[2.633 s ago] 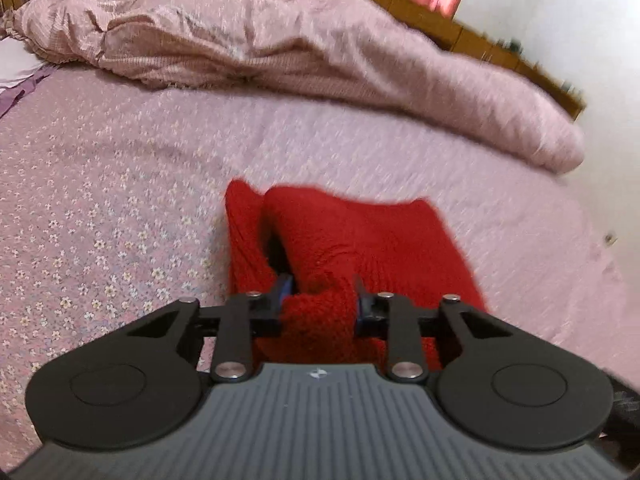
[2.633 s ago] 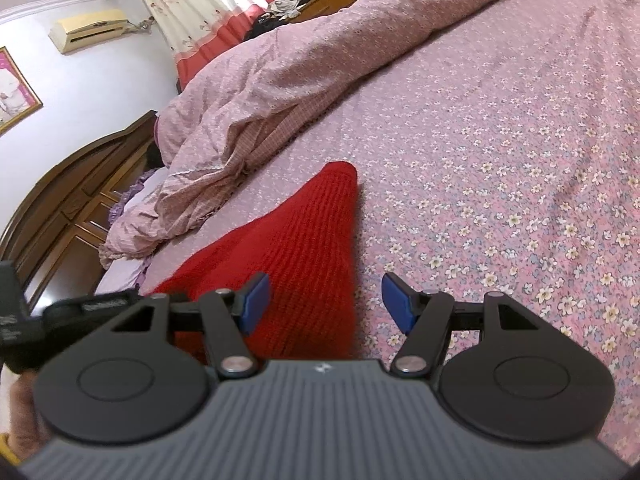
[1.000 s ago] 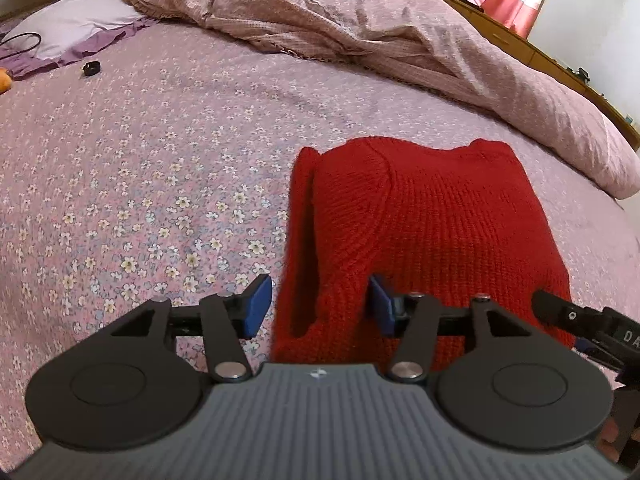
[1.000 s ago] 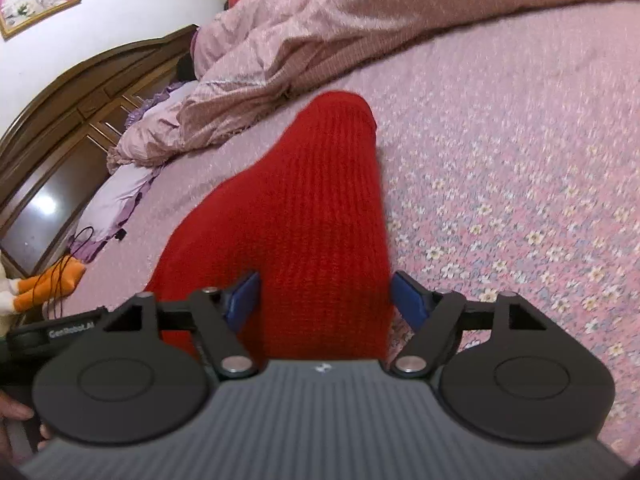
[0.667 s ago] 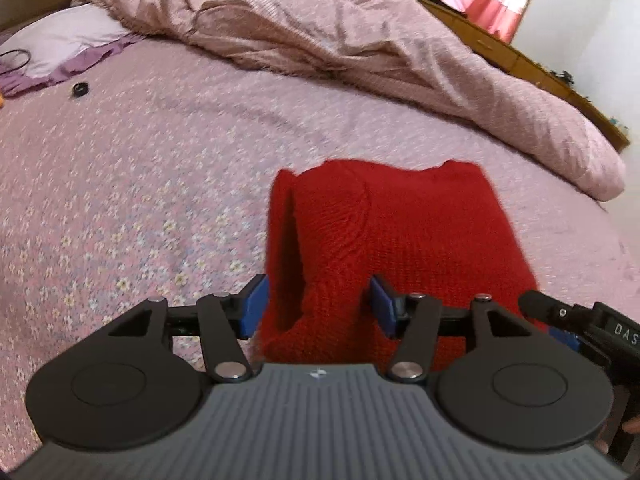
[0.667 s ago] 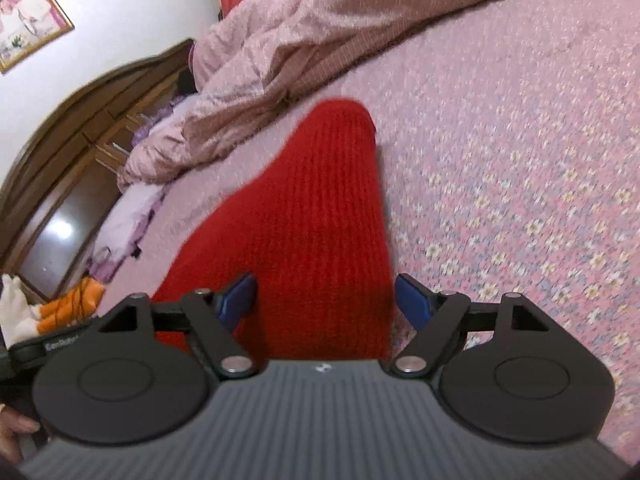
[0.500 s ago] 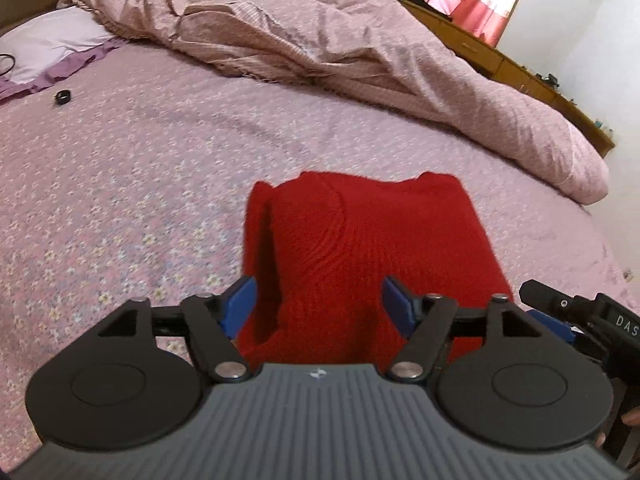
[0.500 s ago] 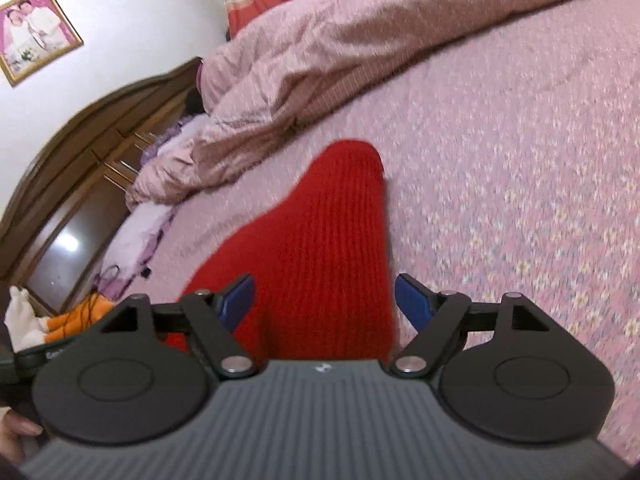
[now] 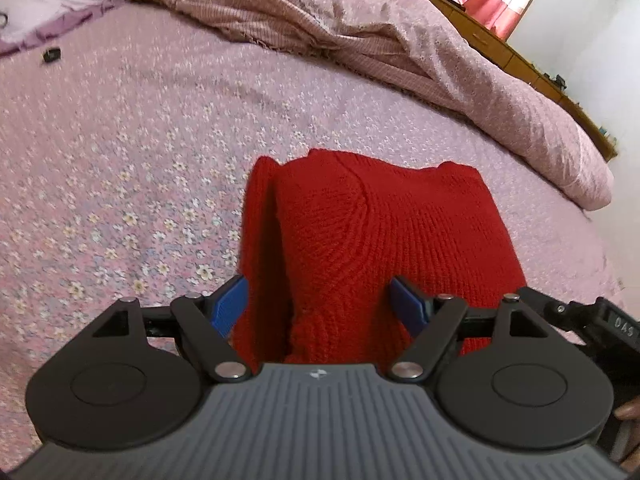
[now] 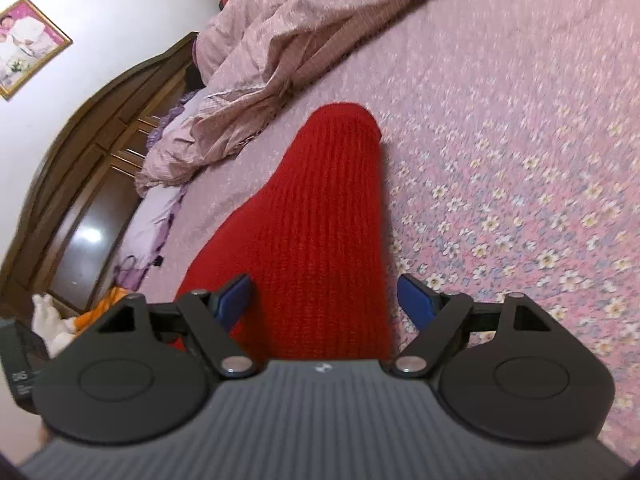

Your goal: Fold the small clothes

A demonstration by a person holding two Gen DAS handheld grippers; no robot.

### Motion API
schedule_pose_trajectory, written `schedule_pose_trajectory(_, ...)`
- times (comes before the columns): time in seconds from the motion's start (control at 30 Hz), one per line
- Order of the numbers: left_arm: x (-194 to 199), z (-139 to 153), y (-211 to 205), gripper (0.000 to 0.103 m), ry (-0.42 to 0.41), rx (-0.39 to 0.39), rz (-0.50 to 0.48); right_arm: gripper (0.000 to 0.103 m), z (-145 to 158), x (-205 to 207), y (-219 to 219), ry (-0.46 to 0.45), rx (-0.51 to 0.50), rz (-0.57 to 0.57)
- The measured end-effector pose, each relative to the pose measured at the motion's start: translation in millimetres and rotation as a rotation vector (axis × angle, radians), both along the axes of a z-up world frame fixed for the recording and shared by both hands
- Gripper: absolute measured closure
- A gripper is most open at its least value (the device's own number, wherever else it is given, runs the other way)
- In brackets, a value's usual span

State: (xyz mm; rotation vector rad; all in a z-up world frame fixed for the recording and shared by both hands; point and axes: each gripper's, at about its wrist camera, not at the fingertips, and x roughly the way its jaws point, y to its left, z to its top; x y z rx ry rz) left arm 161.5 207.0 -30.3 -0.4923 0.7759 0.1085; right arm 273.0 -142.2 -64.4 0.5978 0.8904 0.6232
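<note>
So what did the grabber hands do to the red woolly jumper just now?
The left gripper was pinching the red knitted jumper a moment ago. It has let go, and its jaws now stand wide open around the near edge. The right gripper was open before and is open now. The jumper stays folded flat on the flowery pink bedsheet.

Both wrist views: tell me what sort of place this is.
A home bedroom, most likely. A red knit garment lies on a floral bedsheet, with a rumpled pink duvet beyond it, a dark wooden headboard and a framed photo on the wall.
</note>
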Motion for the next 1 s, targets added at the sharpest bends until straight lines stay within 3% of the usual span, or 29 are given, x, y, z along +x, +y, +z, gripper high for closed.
schedule_pose_trajectory(0.27, 11.3, -8.7, 9.4, 0.021, 0.002, -0.073, -0.012, 0.017, -14.7, 11.1, 0.5, 0.009, 0.053, 0.052)
schedule_pose_trajectory(0.6, 12.0, -13.8, 11.8, 0.02, 0.0, -0.069, -0.022, 0.012, -27.7, 14.9, 2.4, 0.031, 0.089, 0.079)
schedule_pose_trajectory(0.83, 4.8, -7.6, 5.3, 0.019, -0.005, -0.009, -0.012, 0.012, -29.7, 15.2, 1.8, 0.026, 0.089, 0.101)
schedule_pose_trajectory(1.0, 6.3, -12.5, 9.5, 0.018, 0.002, -0.052, -0.006, 0.011, -29.8, 16.8, 0.6, 0.036, 0.094, 0.118)
